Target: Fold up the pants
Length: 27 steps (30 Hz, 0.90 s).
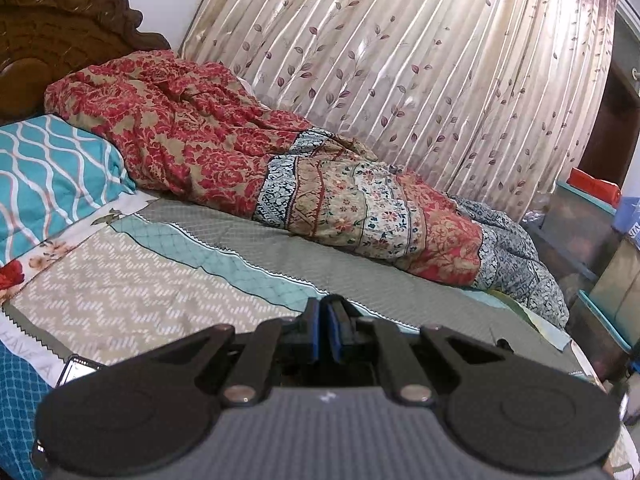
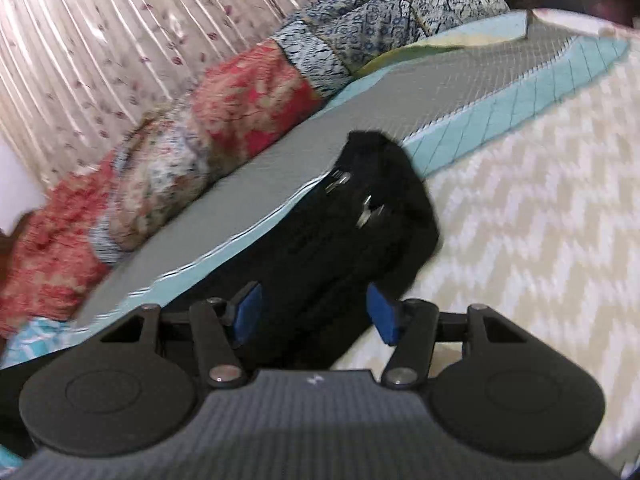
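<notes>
The black pants point(image 2: 352, 232) lie folded in a compact bundle on the patterned bedspread point(image 2: 520, 200), with metal fasteners showing on top. They appear only in the right wrist view. My right gripper point(image 2: 316, 312) is open, its blue pads on either side of the bundle's near end, holding nothing. My left gripper point(image 1: 324, 332) is shut with its blue pads together and nothing between them, held above the bedspread point(image 1: 140, 280). No pants show in the left wrist view.
A rumpled red and blue floral quilt point(image 1: 280, 160) lies along the far side of the bed by the leaf-print curtain point(image 1: 420, 60). A teal pillow point(image 1: 52, 176) and carved headboard point(image 1: 48, 28) sit at the left. Boxes point(image 1: 592, 208) stand beyond the bed's right end.
</notes>
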Each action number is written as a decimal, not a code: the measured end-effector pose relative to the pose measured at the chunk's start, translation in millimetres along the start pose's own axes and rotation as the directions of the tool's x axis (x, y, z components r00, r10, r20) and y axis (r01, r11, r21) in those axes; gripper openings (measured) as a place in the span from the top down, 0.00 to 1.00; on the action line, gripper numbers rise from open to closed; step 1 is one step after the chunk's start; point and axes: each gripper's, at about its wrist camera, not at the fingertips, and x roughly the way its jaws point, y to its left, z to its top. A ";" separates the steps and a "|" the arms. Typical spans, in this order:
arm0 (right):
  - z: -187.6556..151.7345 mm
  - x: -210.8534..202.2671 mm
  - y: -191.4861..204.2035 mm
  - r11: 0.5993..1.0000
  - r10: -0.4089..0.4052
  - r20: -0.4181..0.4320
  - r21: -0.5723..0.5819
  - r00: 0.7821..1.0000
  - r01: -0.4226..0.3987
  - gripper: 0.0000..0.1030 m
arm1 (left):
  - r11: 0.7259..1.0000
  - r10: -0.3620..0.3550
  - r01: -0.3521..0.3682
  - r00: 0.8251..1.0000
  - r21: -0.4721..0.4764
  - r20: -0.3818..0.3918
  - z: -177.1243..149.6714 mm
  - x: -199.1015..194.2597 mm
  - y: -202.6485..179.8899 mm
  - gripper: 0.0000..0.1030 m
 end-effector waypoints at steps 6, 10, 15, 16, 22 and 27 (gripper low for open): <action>18.0 48.4 0.5 0.974 -0.136 -0.070 -0.190 0.988 0.121 0.74 | 0.999 -0.004 0.004 1.000 0.050 0.000 -2.2 -2.5 9.2 0.94; 28.1 -0.5 -7.3 0.977 -0.079 0.042 -0.195 0.996 0.086 0.87 | 0.995 -0.044 0.043 0.999 0.093 0.007 -8.1 2.8 13.3 0.94; 60.0 -124.1 -57.4 0.978 -0.142 0.303 -0.105 0.942 0.181 0.87 | 0.969 -0.193 0.194 0.981 0.153 -0.024 -19.0 0.0 -3.6 0.94; 66.4 -150.3 -69.5 0.971 -0.180 0.353 -0.082 0.918 0.223 0.87 | 0.955 -0.240 0.244 0.970 0.167 -0.047 -24.9 0.9 -12.4 0.94; 83.7 -260.3 -164.0 0.842 -0.509 0.511 0.127 0.693 0.525 0.87 | 0.804 -0.450 0.537 0.831 0.255 -0.328 -98.6 20.4 -99.4 0.84; 80.2 -256.5 -218.5 0.708 -0.693 0.356 0.167 0.627 0.686 0.82 | 0.707 -0.417 0.622 0.751 0.336 -0.512 -152.9 34.2 -130.9 0.61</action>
